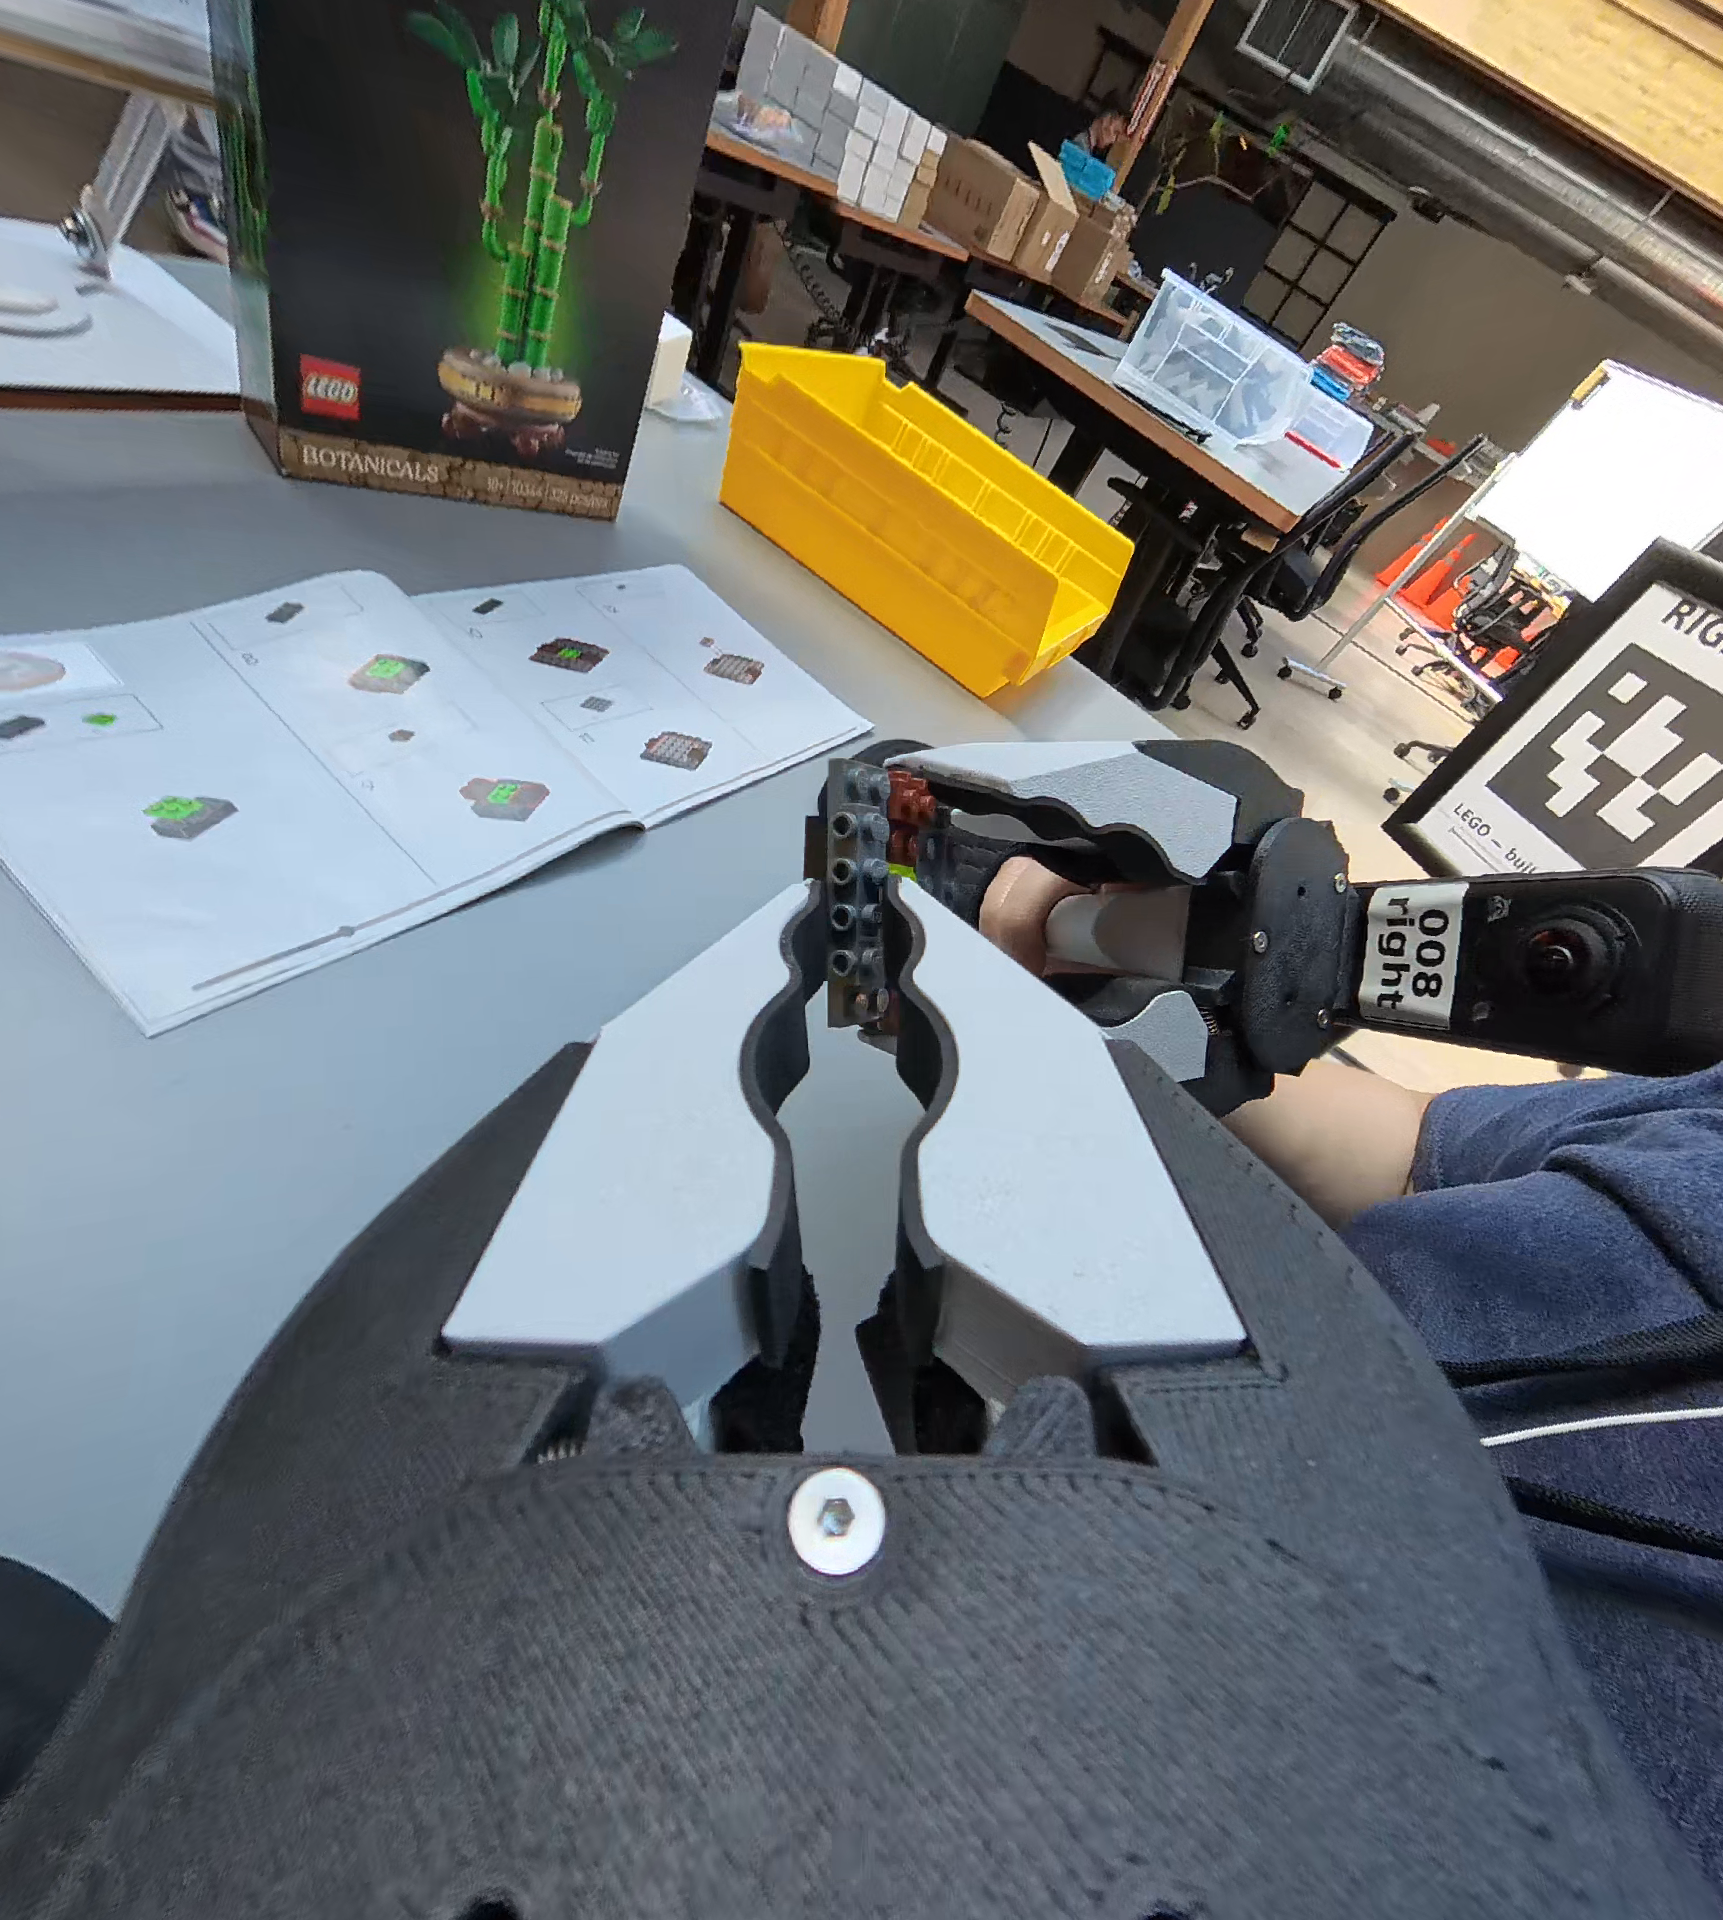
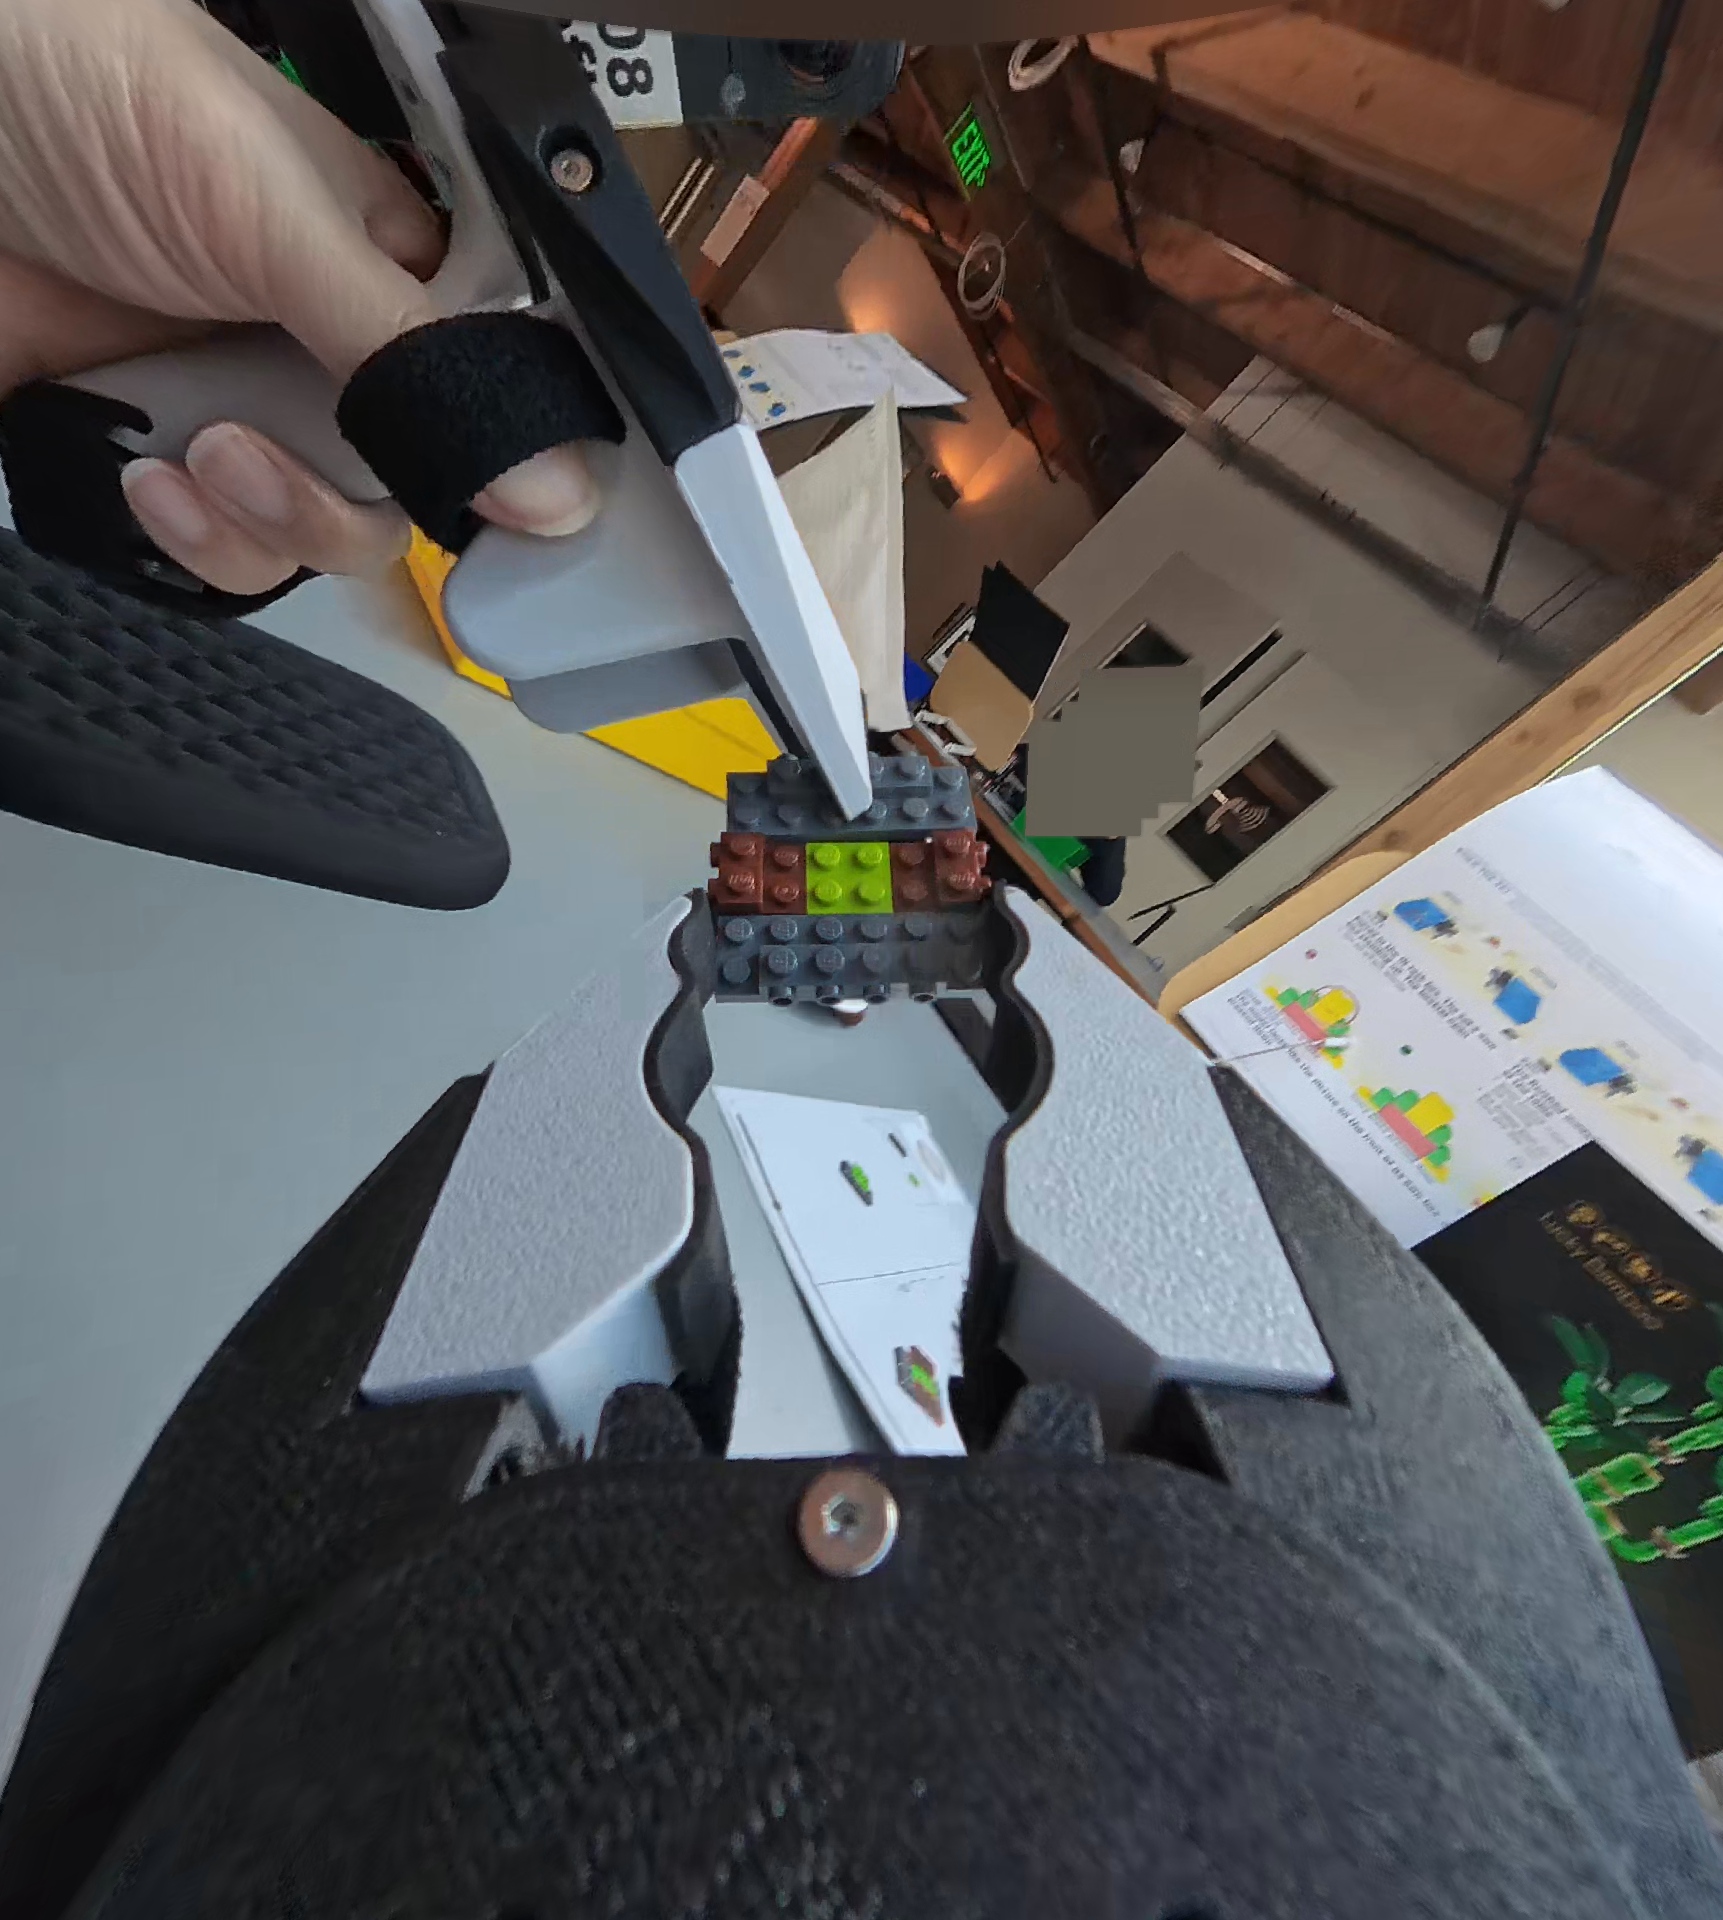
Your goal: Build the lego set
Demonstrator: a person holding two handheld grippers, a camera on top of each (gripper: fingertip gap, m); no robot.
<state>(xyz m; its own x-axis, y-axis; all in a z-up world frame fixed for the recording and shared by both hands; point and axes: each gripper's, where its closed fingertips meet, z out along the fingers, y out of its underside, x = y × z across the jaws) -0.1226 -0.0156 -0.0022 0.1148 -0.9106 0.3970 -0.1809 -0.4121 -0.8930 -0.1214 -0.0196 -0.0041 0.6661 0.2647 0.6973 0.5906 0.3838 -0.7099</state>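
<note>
A small lego assembly [image 2: 846,878] of dark grey plates, brown bricks and a lime green centre is held in the air above the grey table [image 1: 161,1143]. My right gripper [image 2: 849,935] is shut on its near grey plate, one finger on each side. My left gripper [image 1: 852,909] is shut on the edge of a grey plate of the same assembly [image 1: 857,862], which stands on edge there. In the right wrist view the left gripper's finger [image 2: 784,603] comes down from the upper left onto the far grey plate. In the left wrist view the right gripper's finger [image 1: 1044,800] reaches in from the right.
An open instruction booklet [image 1: 369,748] lies on the table beyond the grippers, and shows under the right gripper [image 2: 857,1195]. The black lego box [image 1: 462,239] stands behind it, beside a yellow bin [image 1: 898,520]. A framed black-and-white marker card [image 1: 1615,748] stands at the right. Left and right tips are no more than a few centimetres apart.
</note>
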